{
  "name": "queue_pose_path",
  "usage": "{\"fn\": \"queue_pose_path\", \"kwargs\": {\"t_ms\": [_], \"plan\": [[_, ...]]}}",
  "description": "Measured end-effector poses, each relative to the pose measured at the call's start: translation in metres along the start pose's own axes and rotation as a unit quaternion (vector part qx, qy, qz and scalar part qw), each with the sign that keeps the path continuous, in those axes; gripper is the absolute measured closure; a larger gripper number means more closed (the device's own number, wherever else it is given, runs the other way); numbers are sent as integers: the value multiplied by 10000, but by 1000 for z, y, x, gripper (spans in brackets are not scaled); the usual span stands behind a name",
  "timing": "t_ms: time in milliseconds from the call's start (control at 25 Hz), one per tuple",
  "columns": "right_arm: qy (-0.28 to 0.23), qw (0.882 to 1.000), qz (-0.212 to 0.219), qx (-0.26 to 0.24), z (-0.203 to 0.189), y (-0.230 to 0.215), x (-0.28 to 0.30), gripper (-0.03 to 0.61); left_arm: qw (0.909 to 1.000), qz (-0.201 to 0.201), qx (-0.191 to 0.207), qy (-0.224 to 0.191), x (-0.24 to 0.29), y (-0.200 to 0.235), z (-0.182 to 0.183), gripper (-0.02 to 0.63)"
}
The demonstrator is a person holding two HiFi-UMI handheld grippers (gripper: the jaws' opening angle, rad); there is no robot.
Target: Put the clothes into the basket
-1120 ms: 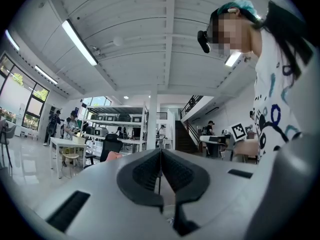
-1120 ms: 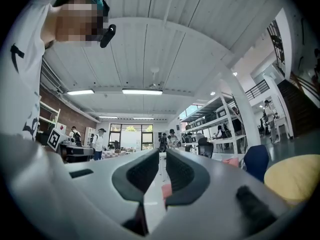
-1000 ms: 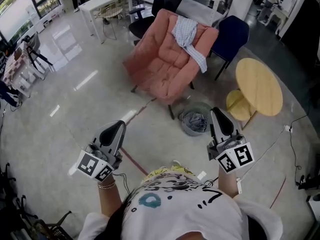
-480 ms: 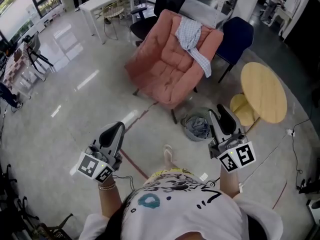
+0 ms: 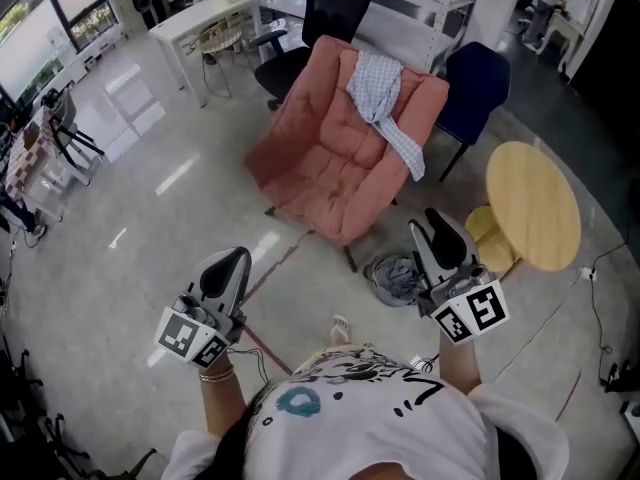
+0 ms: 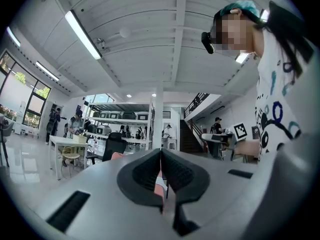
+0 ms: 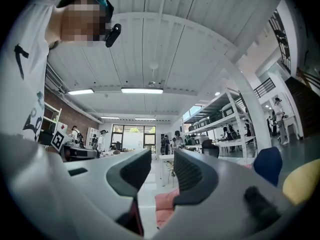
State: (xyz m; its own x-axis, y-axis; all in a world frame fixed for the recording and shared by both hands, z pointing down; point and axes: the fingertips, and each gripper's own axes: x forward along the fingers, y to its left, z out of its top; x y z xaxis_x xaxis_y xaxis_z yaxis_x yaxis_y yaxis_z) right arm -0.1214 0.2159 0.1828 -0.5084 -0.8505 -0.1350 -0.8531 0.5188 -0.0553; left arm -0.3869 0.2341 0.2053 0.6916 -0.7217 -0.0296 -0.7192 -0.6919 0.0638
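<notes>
Jaws of the left gripper (image 6: 161,158) are pressed together with nothing between them; those of the right gripper (image 7: 162,156) stand apart and empty. Both grippers point roughly level across the room, and the head view shows them held out in front of the person, the left gripper (image 5: 232,260) over bare floor (image 5: 150,218) and the right gripper (image 5: 432,230) above the basket's right edge.

A checked shirt (image 5: 385,98) hangs over the top of the back of a salmon-pink armchair (image 5: 320,158), one end trailing down the chair's right side. It lies well apart from both grippers. The basket (image 5: 372,271) stands on the floor just beside the armchair's front leg, between the armchair and a yellow stool (image 5: 492,238), partly covered in the head view by the right gripper. A crumpled grey-blue garment (image 5: 398,280) lies inside it.

Behind the armchair stand a navy chair (image 5: 478,80) and a black office chair (image 5: 332,8); a round wooden table (image 5: 535,203) sits to the right, next to the stool. Through the right gripper's open jaws the pink armchair (image 7: 167,204) shows low in the gap, with the navy chair (image 7: 267,165) off to the right
</notes>
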Motion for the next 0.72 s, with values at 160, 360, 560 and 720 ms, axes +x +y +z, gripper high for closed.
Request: {"fn": "queue_pose_path", "kwargs": {"t_ms": [160, 360, 560, 720], "plan": [[-1, 10000, -7, 36, -3, -32, 30, 451, 10000, -18, 4, 5, 39, 20, 3, 597], [62, 10000, 15, 26, -15, -61, 61, 453, 10000, 12, 12, 62, 72, 44, -1, 597], [219, 9997, 81, -6, -26, -76, 91, 529, 9997, 133, -57, 173, 88, 72, -8, 597], [360, 9991, 190, -152, -37, -79, 117, 541, 9996, 155, -92, 222, 102, 97, -13, 597]]}}
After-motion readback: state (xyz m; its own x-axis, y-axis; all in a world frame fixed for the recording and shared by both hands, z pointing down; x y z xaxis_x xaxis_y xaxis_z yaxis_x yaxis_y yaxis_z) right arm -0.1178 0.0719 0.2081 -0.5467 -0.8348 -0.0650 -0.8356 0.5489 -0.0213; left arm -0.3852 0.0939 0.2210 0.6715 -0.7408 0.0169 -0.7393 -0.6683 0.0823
